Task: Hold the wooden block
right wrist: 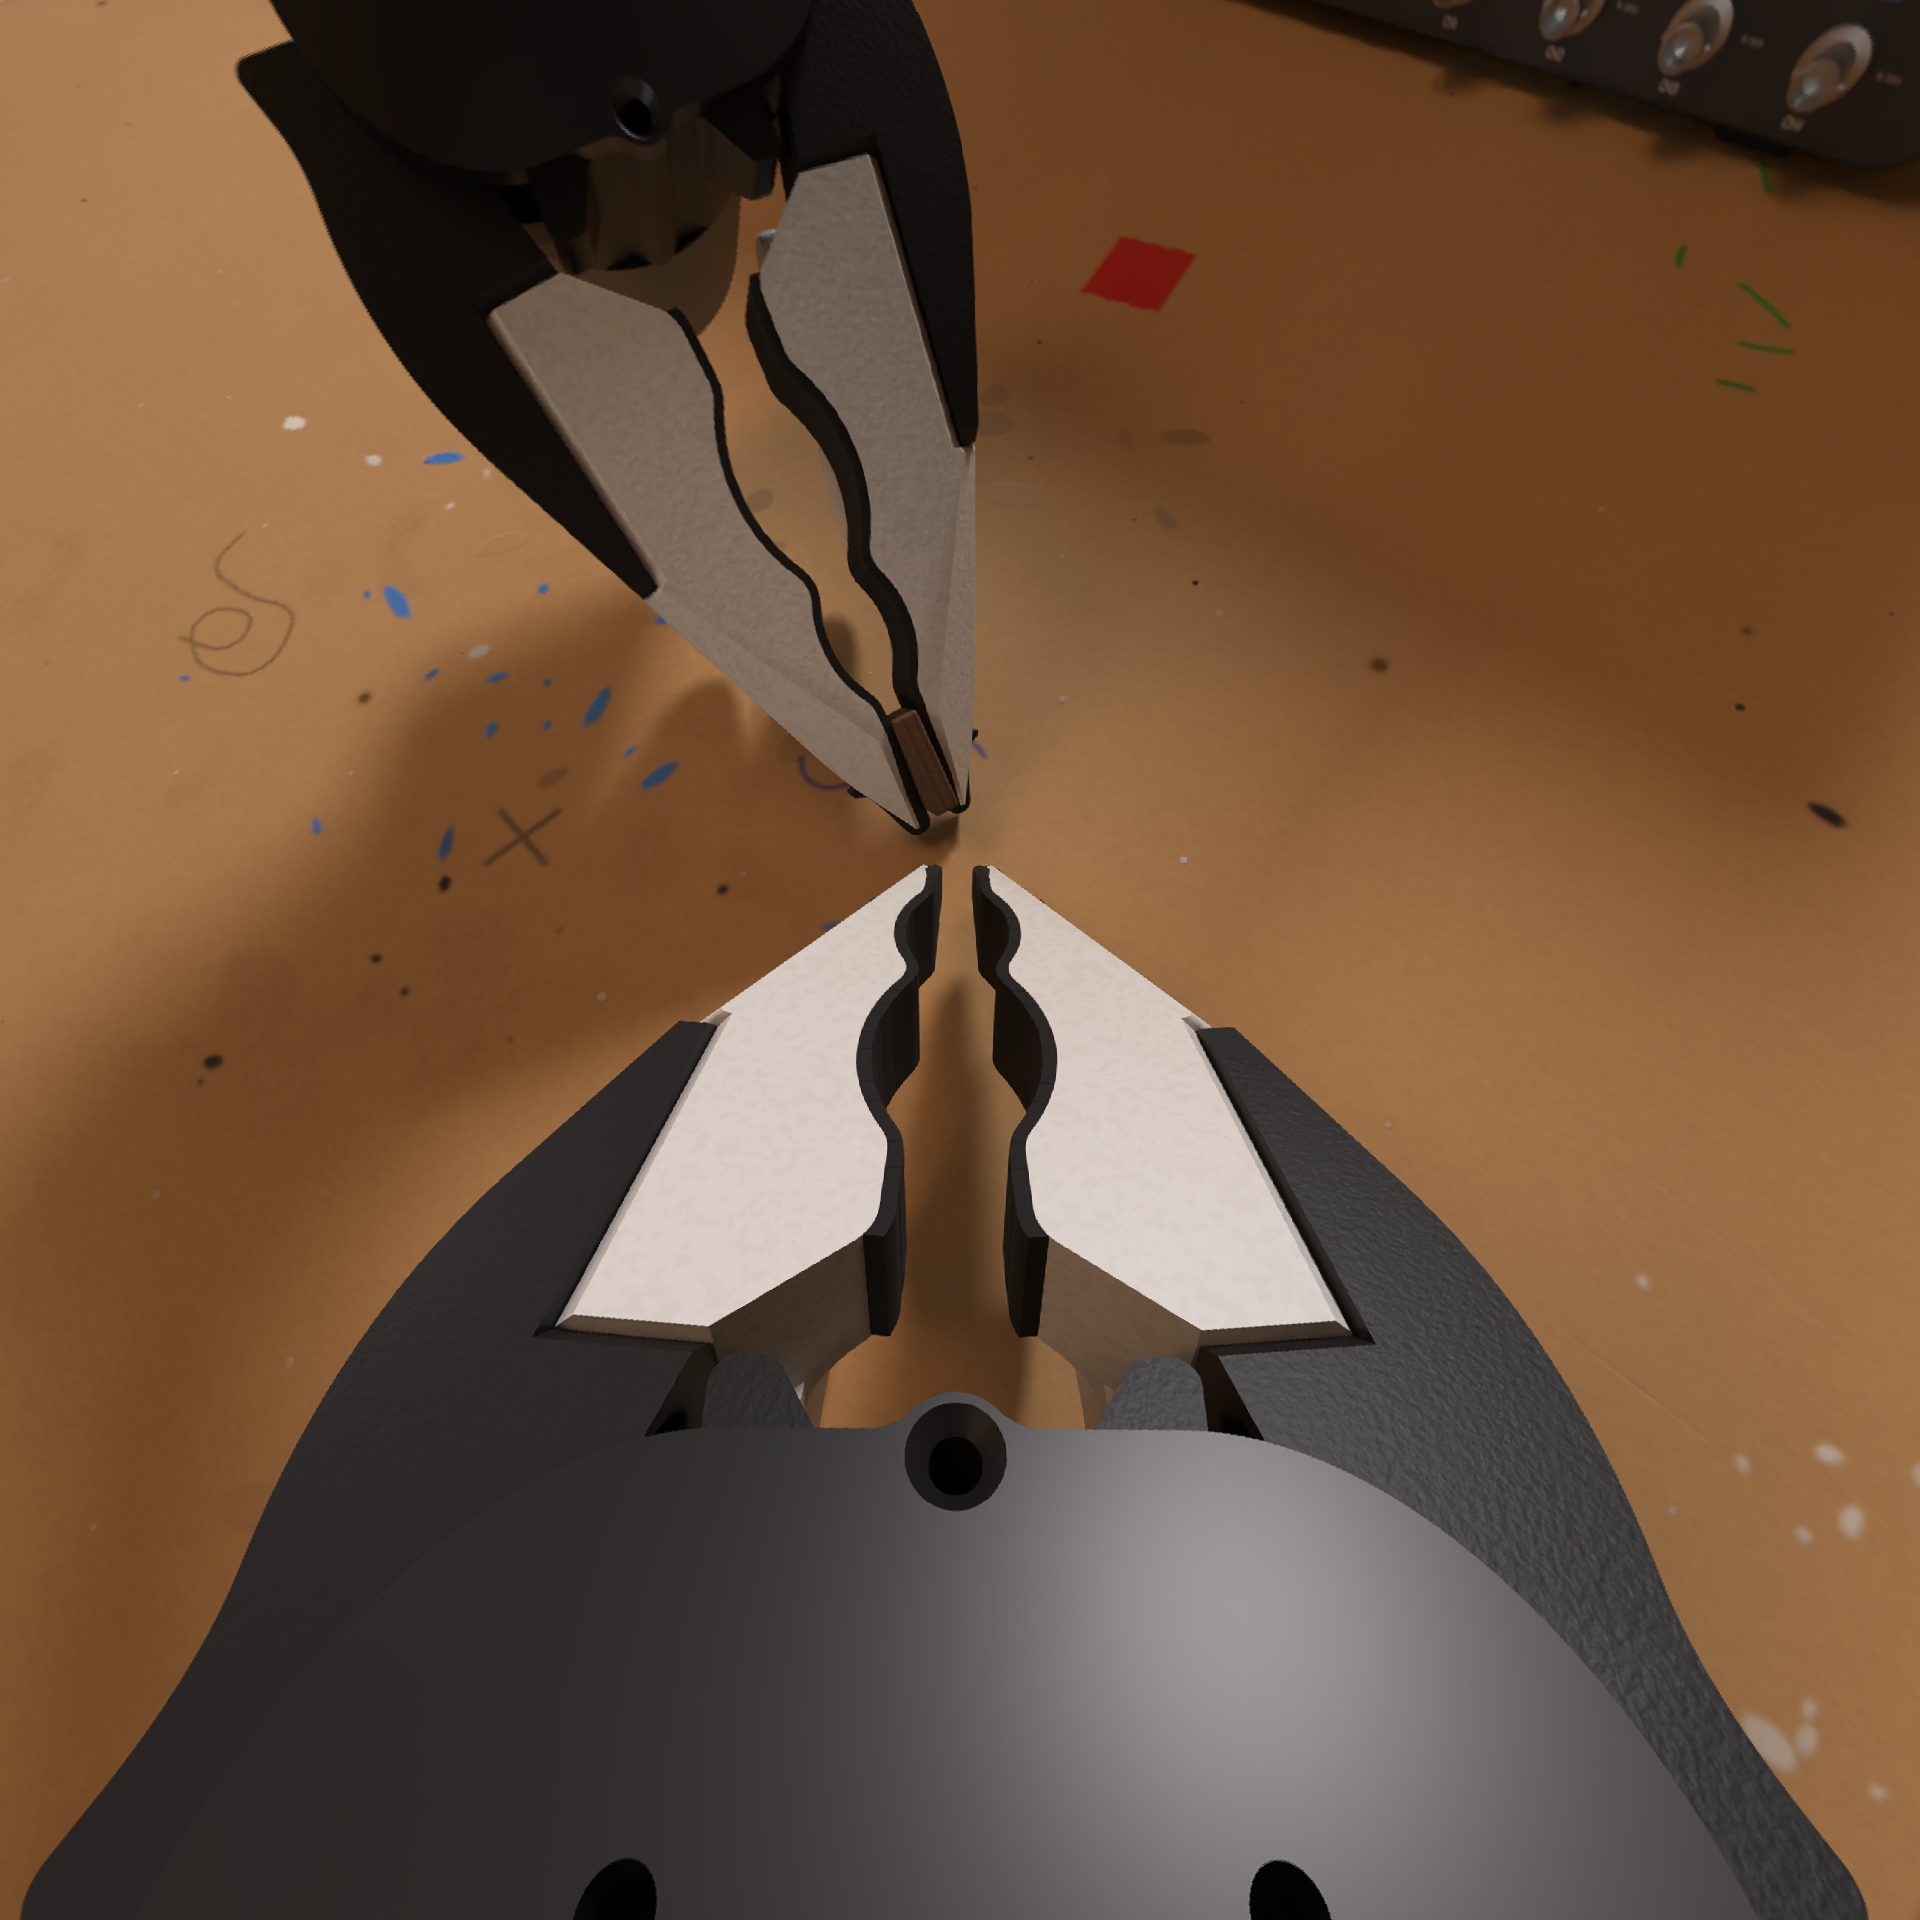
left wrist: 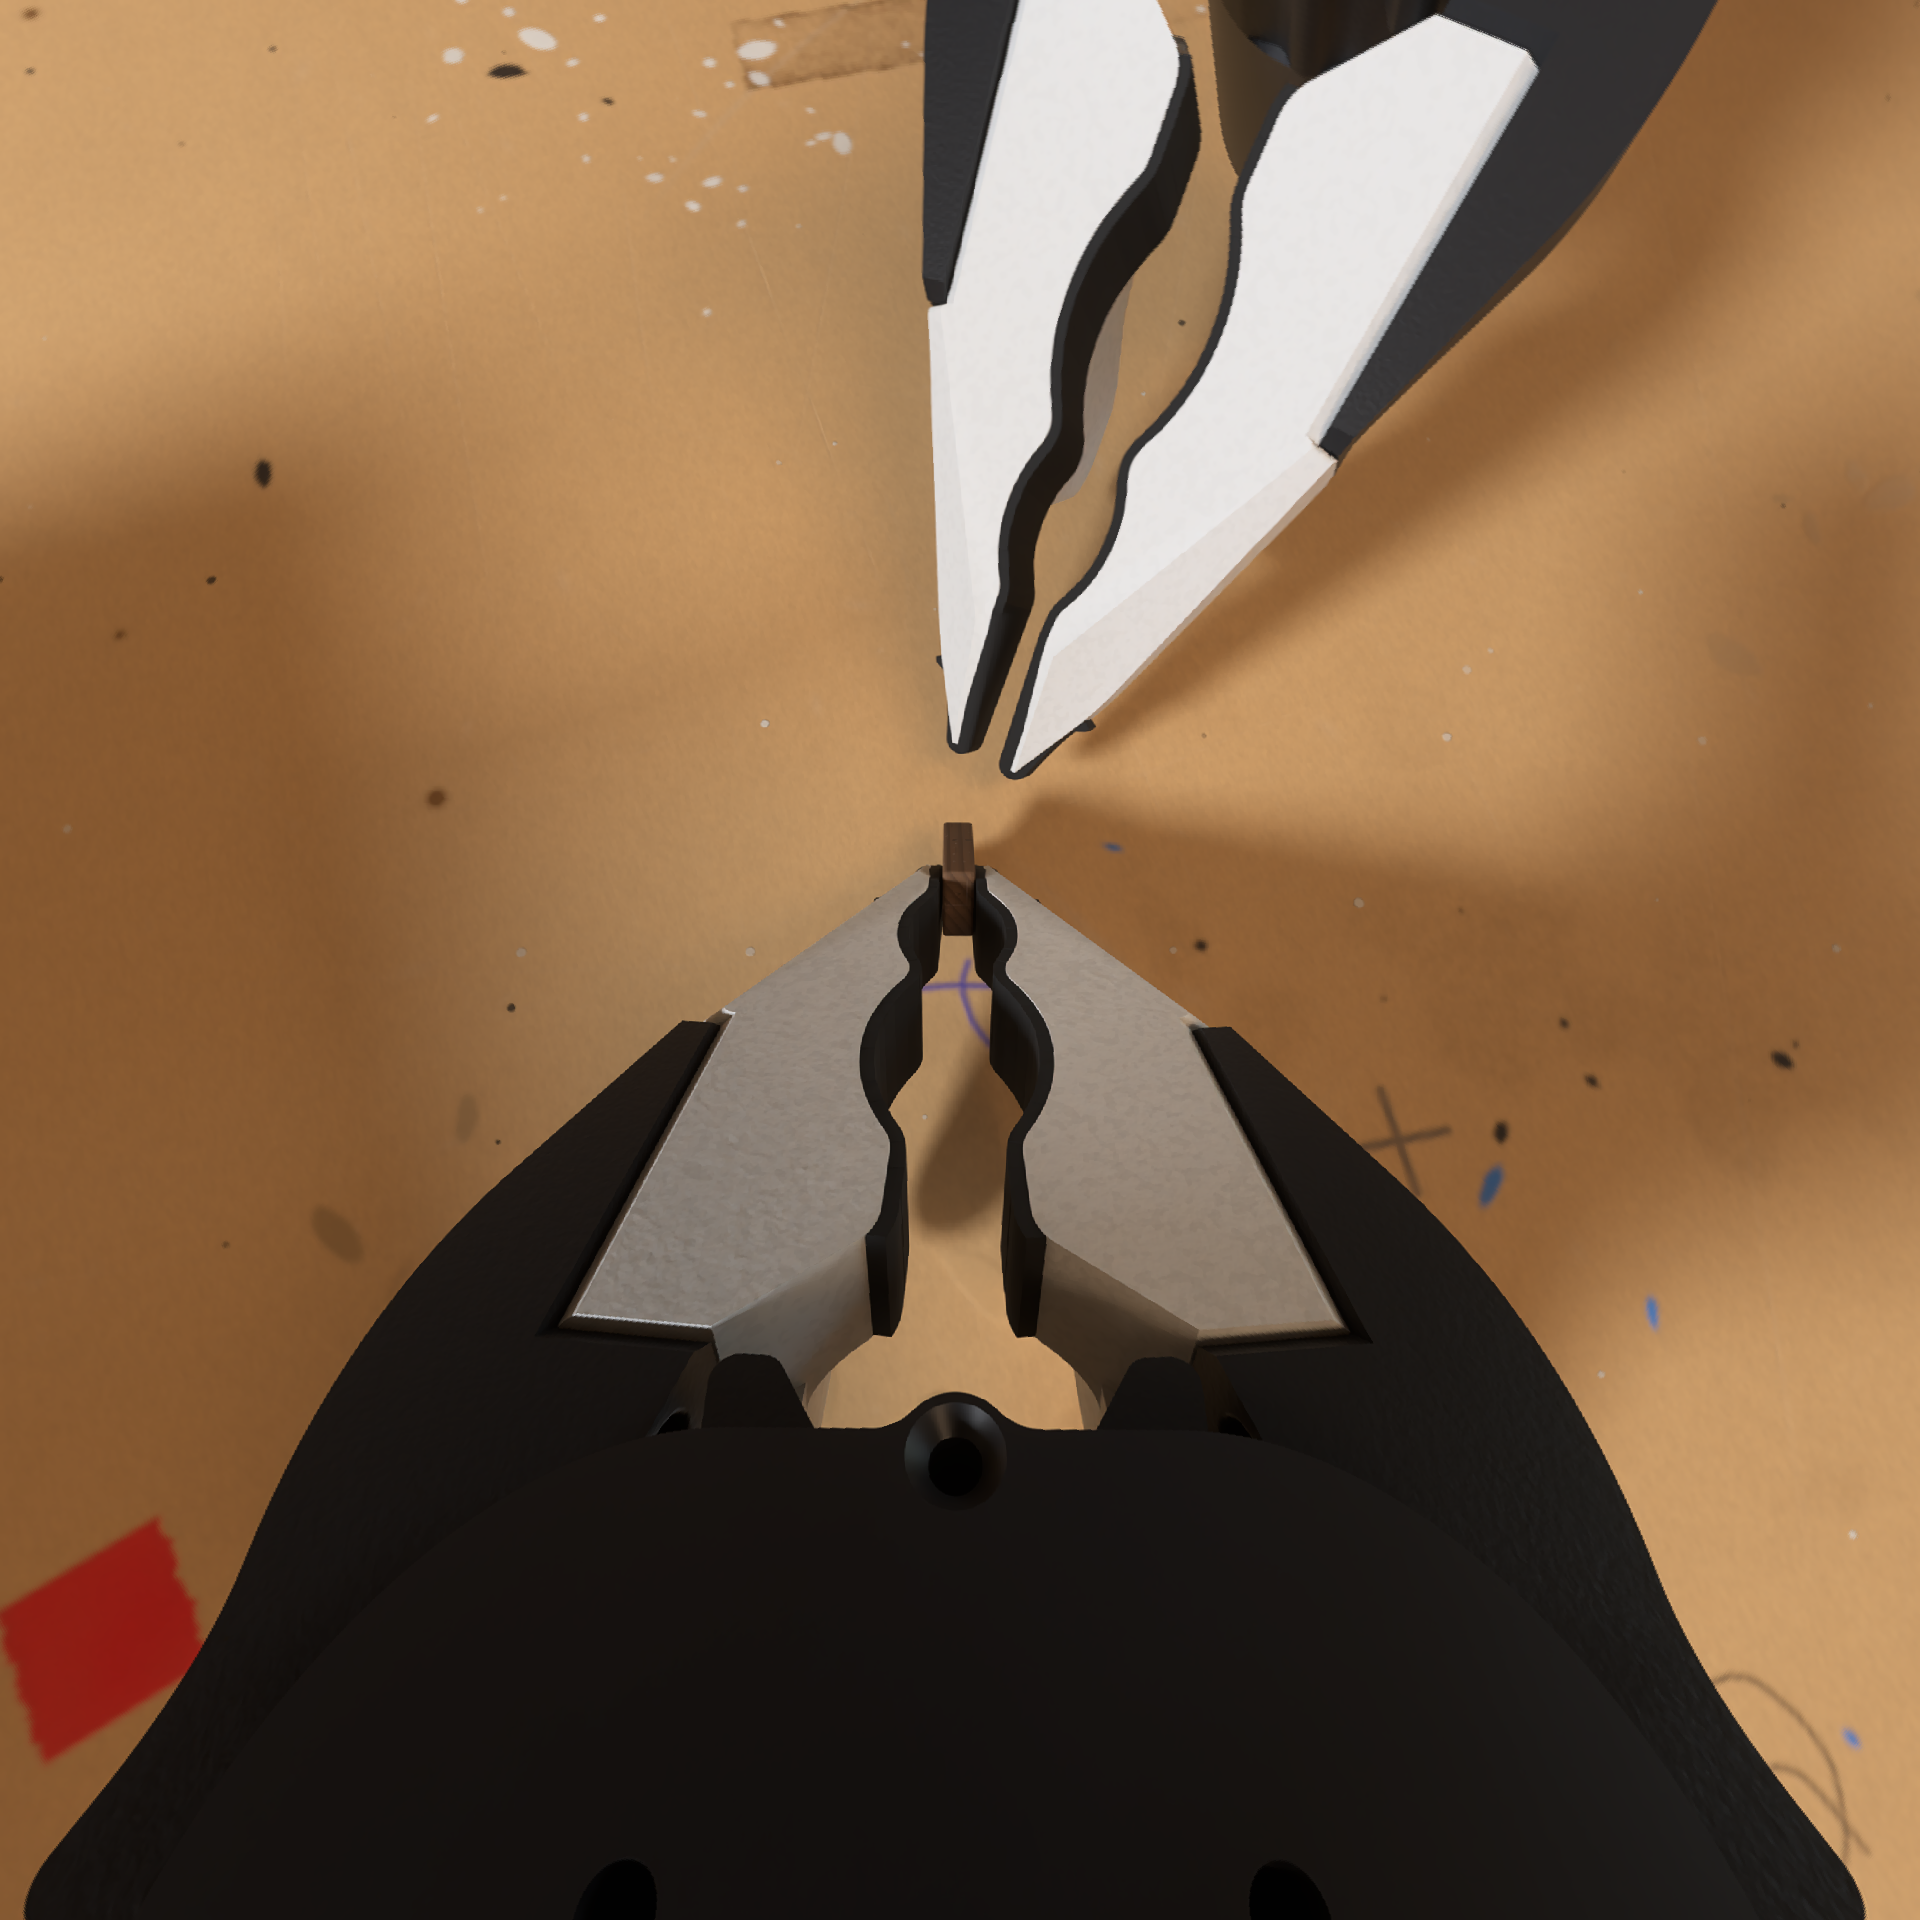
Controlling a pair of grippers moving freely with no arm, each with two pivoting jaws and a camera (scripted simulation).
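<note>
A small dark wooden block (left wrist: 957, 844) is clamped upright between the fingertips of my left gripper (left wrist: 956, 873), just above the brown board. The block also shows in the right wrist view (right wrist: 923, 764), where the left gripper (right wrist: 938, 816) points down at it from the far side. My right gripper (right wrist: 956, 873) faces the left one tip to tip, a short way from the block. Its jaws stand a narrow gap apart and hold nothing. It also shows in the left wrist view (left wrist: 987, 756), just beyond the block.
The brown paint-speckled board (left wrist: 520, 623) carries a red tape patch (left wrist: 99, 1631), which also shows in the right wrist view (right wrist: 1138, 272). A black panel with metal knobs (right wrist: 1662, 62) lies at the far right edge.
</note>
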